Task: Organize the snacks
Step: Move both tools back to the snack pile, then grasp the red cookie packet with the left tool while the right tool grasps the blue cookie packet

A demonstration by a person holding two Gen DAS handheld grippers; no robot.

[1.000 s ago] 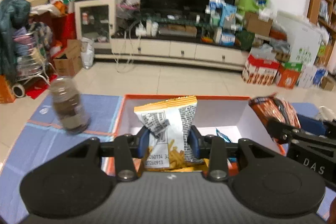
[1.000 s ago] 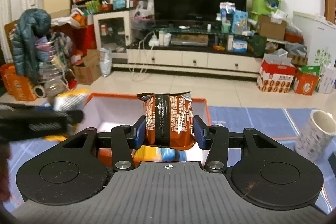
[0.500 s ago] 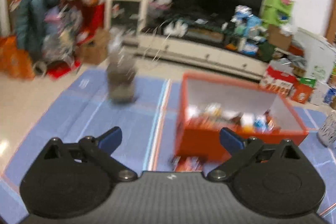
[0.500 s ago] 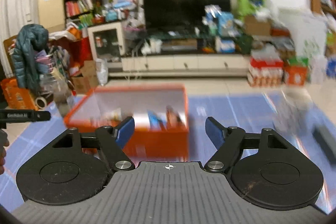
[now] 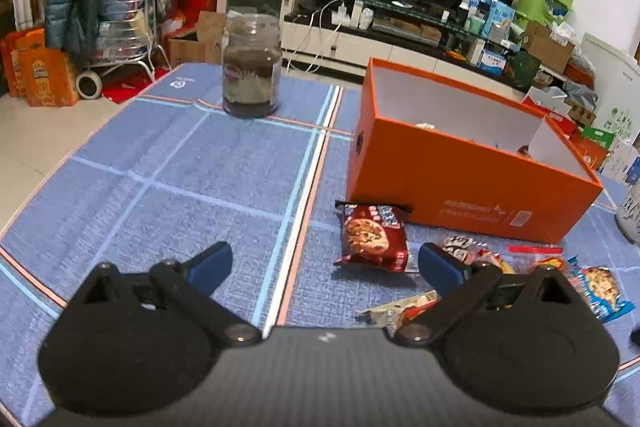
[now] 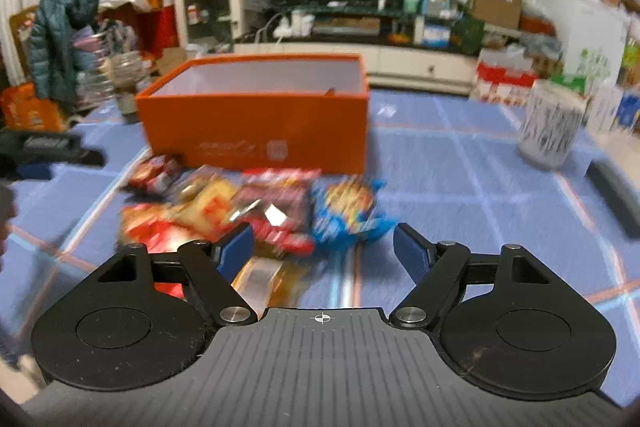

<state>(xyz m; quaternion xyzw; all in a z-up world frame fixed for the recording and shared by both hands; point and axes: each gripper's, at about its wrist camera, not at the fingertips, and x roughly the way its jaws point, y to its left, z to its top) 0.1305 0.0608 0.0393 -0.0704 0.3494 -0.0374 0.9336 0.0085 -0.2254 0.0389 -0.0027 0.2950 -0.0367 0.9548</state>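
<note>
Snack packets (image 6: 256,211) heaped before orange box (image 5: 472,183), jar (image 5: 251,67) & mug (image 6: 552,125) nearby, both grippers' jaws spread, empty

I see a bright orange cardboard box (image 5: 472,183) that is white inside. The table cloth (image 5: 160,167) is blue with light blue, white and orange lines. One dark red cookie packet (image 5: 374,237) shows a brown cookie. A blue snack bag (image 6: 348,211) looks yellow in the middle, I think; it is blurry. My gripper pads (image 5: 208,263) are dark blue.
</note>
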